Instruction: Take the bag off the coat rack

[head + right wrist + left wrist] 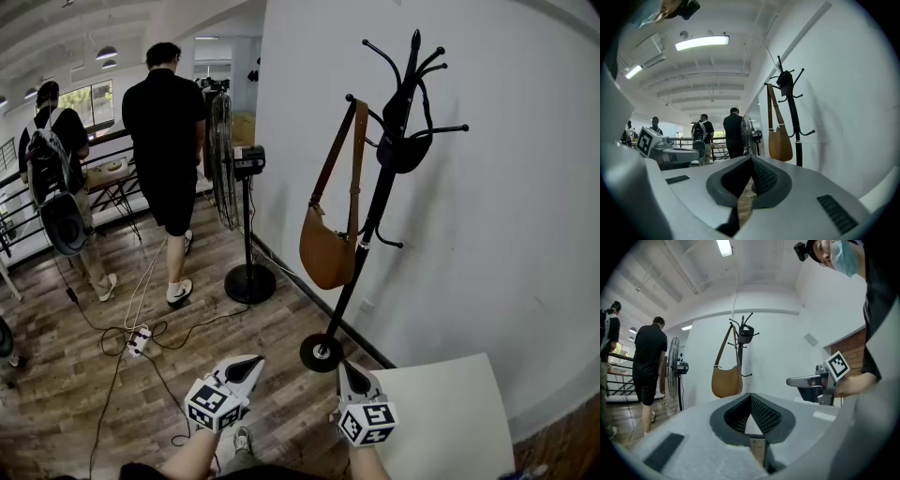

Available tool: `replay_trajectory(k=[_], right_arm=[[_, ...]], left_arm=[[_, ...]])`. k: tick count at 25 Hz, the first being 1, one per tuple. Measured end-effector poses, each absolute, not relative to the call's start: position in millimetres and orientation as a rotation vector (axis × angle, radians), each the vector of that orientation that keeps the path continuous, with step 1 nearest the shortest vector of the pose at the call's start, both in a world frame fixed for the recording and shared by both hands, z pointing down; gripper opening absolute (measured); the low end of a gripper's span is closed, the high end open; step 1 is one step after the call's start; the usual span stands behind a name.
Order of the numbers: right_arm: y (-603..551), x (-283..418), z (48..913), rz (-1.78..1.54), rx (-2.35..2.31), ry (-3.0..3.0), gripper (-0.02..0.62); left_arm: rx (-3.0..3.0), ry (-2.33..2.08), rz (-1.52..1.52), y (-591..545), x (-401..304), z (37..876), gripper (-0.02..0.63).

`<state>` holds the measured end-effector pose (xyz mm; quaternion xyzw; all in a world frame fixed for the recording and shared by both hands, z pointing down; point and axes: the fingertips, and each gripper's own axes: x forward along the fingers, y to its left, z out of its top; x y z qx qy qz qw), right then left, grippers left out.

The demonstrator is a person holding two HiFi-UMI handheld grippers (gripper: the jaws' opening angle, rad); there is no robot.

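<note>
Head view gives me the whole picture: the tan bag [326, 251] hangs by its strap from an upper hook of the black coat rack [380, 202], its body against the pole and well above the round base. So nothing of the job is done yet, as I judge it. My left gripper [251, 364] and right gripper [347, 371] sit low and well short of the rack, each with its jaws pressed together on nothing. It's all ahead: close the gap, open up, take the strap, lift it clear of the hook. Underfoot is a dark wood floor [84, 403] with cables and a power strip [139, 339] across it. A white wall [506, 234] stands behind the rack and a standing fan [225, 169] is to its left. Further off by a railing, a person in black [167, 141] and a person with a backpack [56, 178] have their backs turned.
</note>
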<state>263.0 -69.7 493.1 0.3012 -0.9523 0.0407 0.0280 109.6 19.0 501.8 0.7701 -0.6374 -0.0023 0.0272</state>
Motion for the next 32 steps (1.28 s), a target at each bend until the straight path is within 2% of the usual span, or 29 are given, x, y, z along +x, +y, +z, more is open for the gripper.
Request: replay_trajectory(k=[12,13,15,21,32], right_arm=[[-62.2,255.0,479.5,0.022,0.909,-2.98,0.0],[-65.2,252.5,478.5,0.013,0.916,-2.975,0.041],[-69.5,245.9,476.8,0.009,0.917,-2.972,0.081],[-83.3,223.8,465.6,-0.015,1.002,-2.945,0.175],[-124.2,147.6,455.9,0.007,1.181,-2.885,0.196]], left_arm=[[2.31,-2.088,-0.123,30.8,91.1,500.1,0.008],[2.313,-2.08,-0.133,27.6,88.7,499.2,0.006],[2.322,-2.037,-0.17,18.4,83.5,497.4,0.14],[2.372,-1.965,-0.163,-5.9,59.4,494.4,0.181],[2.431,-1.883,-0.133,-52.9,-30.6,486.4,0.198]])
